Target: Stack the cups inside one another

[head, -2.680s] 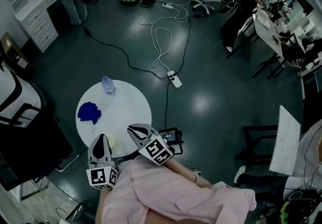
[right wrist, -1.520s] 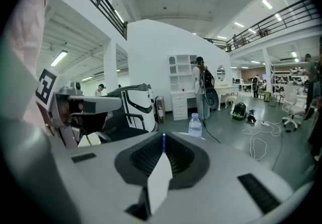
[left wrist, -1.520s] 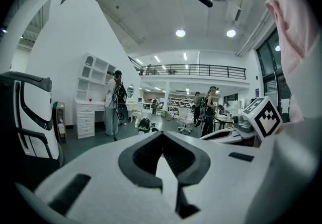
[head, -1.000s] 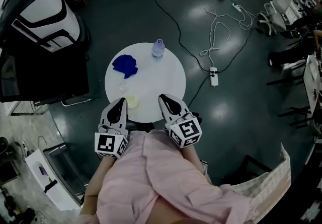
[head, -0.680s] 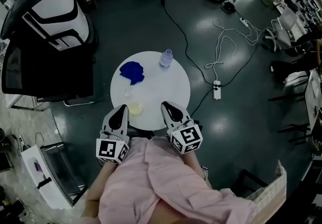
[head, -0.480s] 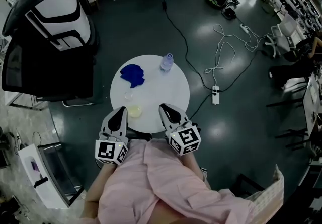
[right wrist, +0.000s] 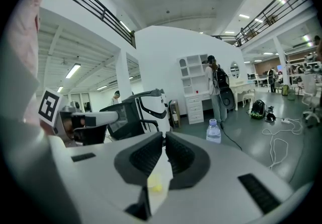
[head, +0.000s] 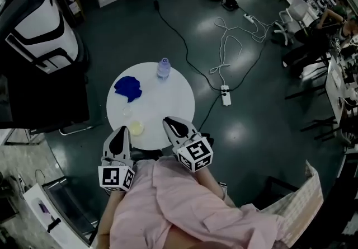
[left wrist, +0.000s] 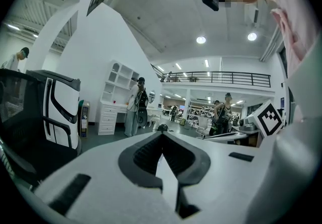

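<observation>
Two grippers hang over the near edge of a round white table (head: 165, 97). The left gripper (head: 119, 132) has its jaws pressed together on nothing. Just right of it stand a small clear plastic cup (head: 126, 112) and a pale yellow plastic cup (head: 136, 127), near each other but unstacked. A crumpled blue cloth (head: 128, 87) lies beyond them. An upright clear plastic water bottle (head: 163, 67) follows. The right gripper (head: 169, 123) is likewise closed and empty.

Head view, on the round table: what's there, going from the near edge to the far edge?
yellow cup → small clear cup (faint) → blue cloth → water bottle
</observation>
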A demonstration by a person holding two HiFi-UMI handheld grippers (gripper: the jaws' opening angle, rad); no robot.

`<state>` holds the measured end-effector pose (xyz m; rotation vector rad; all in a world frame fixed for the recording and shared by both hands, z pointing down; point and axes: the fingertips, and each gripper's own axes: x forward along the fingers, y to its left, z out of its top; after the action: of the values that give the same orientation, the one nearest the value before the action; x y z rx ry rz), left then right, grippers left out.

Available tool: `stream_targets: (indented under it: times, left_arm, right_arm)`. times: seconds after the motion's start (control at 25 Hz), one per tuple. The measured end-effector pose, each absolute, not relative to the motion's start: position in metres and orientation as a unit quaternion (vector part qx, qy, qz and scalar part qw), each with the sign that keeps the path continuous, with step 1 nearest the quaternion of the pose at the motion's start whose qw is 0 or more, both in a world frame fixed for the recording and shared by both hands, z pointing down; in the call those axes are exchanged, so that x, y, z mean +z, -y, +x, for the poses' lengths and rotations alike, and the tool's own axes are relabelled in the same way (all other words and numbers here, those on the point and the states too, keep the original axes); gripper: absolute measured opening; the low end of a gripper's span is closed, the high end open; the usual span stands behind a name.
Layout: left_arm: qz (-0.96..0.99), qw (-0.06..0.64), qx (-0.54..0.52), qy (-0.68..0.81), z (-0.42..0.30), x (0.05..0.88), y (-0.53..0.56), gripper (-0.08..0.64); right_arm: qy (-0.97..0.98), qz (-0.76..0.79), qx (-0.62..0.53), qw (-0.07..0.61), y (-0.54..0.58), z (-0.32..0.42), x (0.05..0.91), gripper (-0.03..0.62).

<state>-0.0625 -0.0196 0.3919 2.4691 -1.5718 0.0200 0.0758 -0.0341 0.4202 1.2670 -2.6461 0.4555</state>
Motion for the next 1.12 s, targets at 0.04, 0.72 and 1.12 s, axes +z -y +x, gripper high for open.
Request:
stream_targets:
  times: [0.04, 0.72, 1.12]
  left_arm:
    - [0.84, 0.109, 0.008, 0.532, -0.062, 0.394, 0.02, 0.009]
    - [0.876, 0.112, 0.037, 0.469, -0.018, 0.394, 0.015, 0.009]
    - [0.888, 0.103, 0.043, 0.446, -0.008, 0.391, 0.006, 0.009]
  right_arm:
    - [0.887, 0.426, 0.154, 0.087, 0.032, 0.076, 0.422, 0.038]
    - [0.86, 0.476, 0.169, 0.07, 0.006, 0.111, 0.415, 0.038]
    - [0.85, 0.495, 0.173, 0.06, -0.004, 0.119, 0.412, 0.038]
